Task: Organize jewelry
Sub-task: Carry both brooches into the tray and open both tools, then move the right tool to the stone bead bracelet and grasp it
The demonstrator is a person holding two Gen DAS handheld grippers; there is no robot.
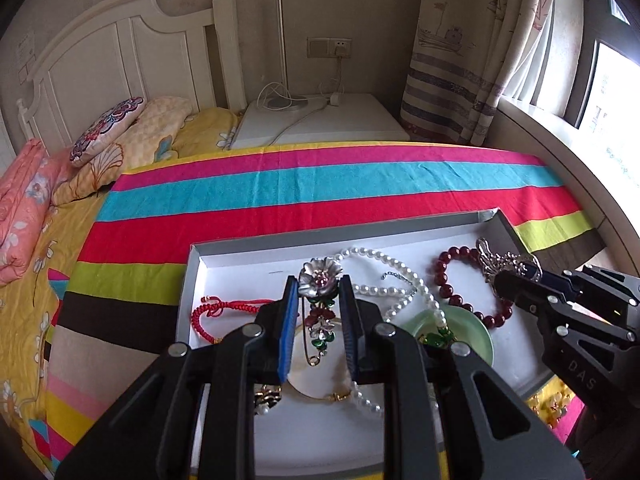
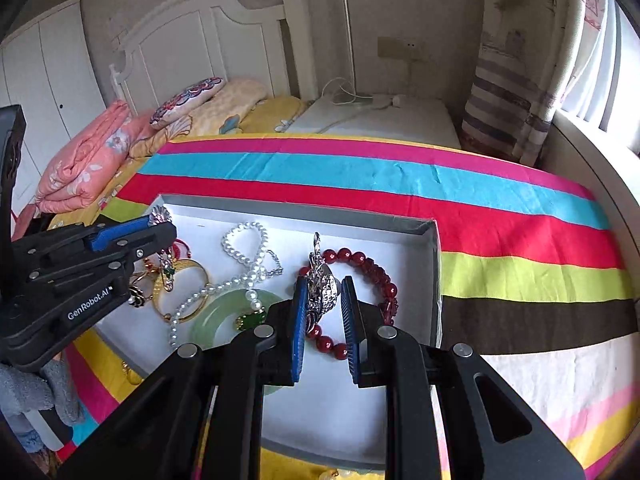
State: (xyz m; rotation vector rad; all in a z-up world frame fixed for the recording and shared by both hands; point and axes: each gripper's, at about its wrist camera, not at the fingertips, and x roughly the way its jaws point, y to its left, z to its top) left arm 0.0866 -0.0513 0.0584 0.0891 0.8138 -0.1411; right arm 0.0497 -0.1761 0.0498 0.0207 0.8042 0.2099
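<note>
Covering the bed, a striped cloth [image 1: 320, 184] of pink, turquoise, red and lime carries a shallow grey-walled box [image 1: 320, 236] with a smooth white floor. Inside it lie a looped pearl necklace [image 1: 404, 280], a ring of glossy dark-red beads [image 1: 446, 292] near the right wall, a pale green jade bangle [image 1: 476, 330] and a knotted red cord bracelet [image 1: 212, 312] by the left wall. The left gripper [image 1: 320, 284] pinches a silver flower brooch [image 1: 320, 276] with red and green petals between narrow blue pads. The right gripper [image 2: 324, 292] clamps a glittering silver brooch [image 2: 322, 280]. Only the right wrist view shows the gold bangle [image 2: 184, 292] clearly.
</note>
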